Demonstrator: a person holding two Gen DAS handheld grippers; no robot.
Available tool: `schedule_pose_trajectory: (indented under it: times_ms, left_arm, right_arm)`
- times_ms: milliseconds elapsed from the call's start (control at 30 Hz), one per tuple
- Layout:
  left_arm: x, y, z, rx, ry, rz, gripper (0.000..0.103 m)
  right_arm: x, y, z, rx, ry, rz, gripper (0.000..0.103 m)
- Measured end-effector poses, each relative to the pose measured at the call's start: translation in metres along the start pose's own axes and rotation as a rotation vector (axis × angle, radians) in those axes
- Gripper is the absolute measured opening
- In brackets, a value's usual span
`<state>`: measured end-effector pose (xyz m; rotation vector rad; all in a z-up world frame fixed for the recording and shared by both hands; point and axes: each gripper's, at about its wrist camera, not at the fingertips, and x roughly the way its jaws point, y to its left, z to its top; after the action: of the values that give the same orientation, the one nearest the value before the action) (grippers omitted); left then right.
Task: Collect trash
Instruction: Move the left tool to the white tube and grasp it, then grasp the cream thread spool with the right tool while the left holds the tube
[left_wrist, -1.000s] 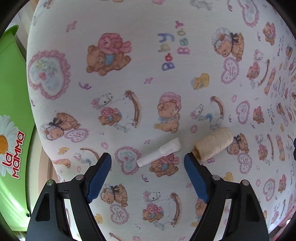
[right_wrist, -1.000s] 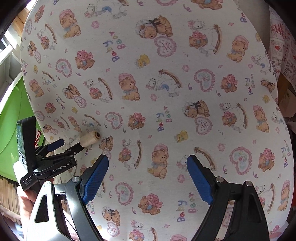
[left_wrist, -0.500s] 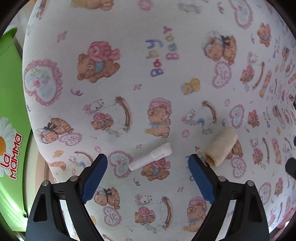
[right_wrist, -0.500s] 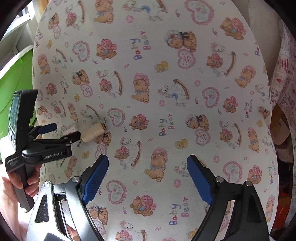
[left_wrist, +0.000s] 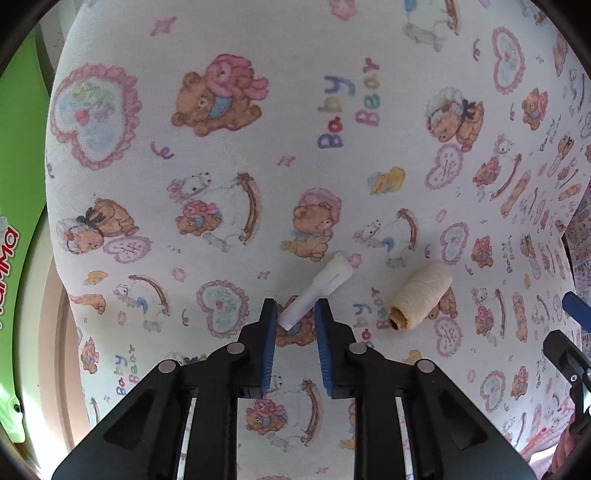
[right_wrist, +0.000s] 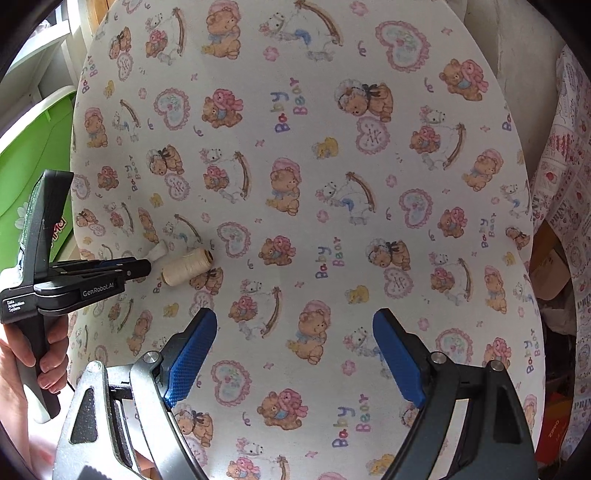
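A small white plastic tube (left_wrist: 320, 286) lies on the teddy-bear printed cloth (left_wrist: 295, 147). My left gripper (left_wrist: 295, 317) is shut on the tube's near end. A cream thread spool (left_wrist: 421, 295) lies on its side just right of the tube. In the right wrist view the left gripper (right_wrist: 142, 266) is at far left with the tube's tip (right_wrist: 158, 252) sticking out and the spool (right_wrist: 186, 266) beside it. My right gripper (right_wrist: 295, 354) is open and empty above the cloth, well right of the spool.
A green plastic bin (left_wrist: 18, 184) with a daisy label stands past the cloth's left edge; it also shows in the right wrist view (right_wrist: 33, 147). A patterned fabric (right_wrist: 569, 184) and clutter lie past the right edge.
My left gripper moved forward and closed from wide open onto the white tube's near end. The right gripper drew back a little and stayed open.
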<state>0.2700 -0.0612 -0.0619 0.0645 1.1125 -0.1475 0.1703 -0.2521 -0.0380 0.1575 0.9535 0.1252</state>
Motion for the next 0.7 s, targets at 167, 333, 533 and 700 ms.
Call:
schedule_pose_trajectory:
  times_ms: [167, 333, 533, 700]
  left_arm:
    - [-0.03, 0.01, -0.013, -0.024, -0.007, -0.064, 0.009]
    - [-0.057, 0.018, -0.035, -0.054, -0.037, -0.086, 0.008]
    - [-0.063, 0.01, -0.065, -0.079, -0.042, -0.061, 0.008]
    - [-0.07, 0.005, -0.059, -0.009, -0.05, 0.059, 0.008]
  right_arm:
    - [0.0, 0.002, 0.0, -0.003, -0.007, -0.003, 0.088]
    - [0.001, 0.004, 0.0, -0.001, -0.001, 0.003, 0.088]
    - [0.005, 0.019, 0.0, -0.036, -0.012, 0.011, 0.088]
    - [0.01, 0.039, -0.002, -0.101, -0.021, 0.002, 0.088]
